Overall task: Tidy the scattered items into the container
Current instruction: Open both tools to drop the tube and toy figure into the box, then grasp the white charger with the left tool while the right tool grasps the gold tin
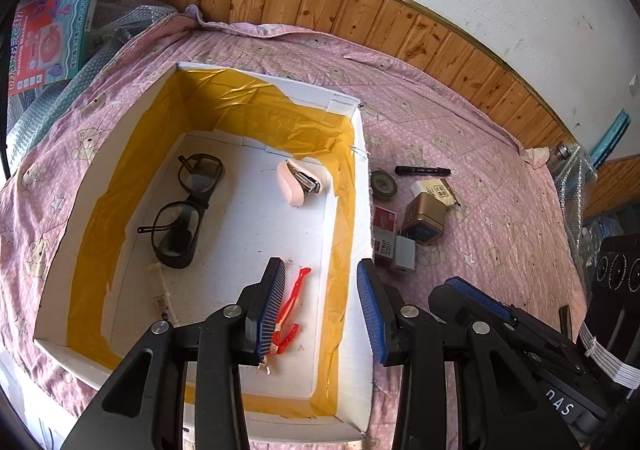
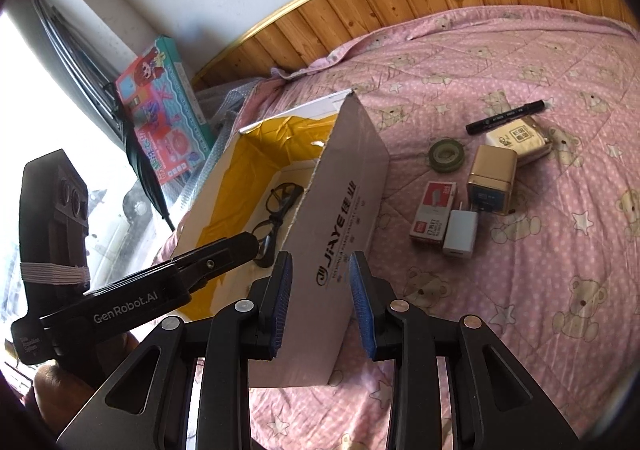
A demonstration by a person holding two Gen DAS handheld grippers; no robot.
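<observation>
A white cardboard box (image 1: 362, 185) lined with yellow tape lies on the pink bedspread. Inside it are dark-framed glasses (image 1: 188, 205), a pink stapler (image 1: 298, 183) and a red-handled tool (image 1: 294, 302). My left gripper (image 1: 320, 270) hangs open over the box's near right corner, with the red tool just beside its left finger and nothing held. My right gripper (image 2: 319, 270) is open too, astride the box's printed outer wall (image 2: 344, 217). Right of the box lie a black marker (image 2: 506, 115), a green tape roll (image 2: 446, 153), a tissue pack (image 2: 516, 137), a gold cube (image 2: 490, 179), a staples box (image 2: 434, 213) and a white charger (image 2: 460, 234).
A wooden wall panel (image 1: 360, 9) runs behind the bed. A colourful toy box (image 2: 168, 129) and bubble wrap (image 1: 40, 117) sit at the bed's far left. One of the right gripper's fingers (image 1: 476, 292) shows close to my left one. Bare bedspread (image 2: 540, 290) extends to the right.
</observation>
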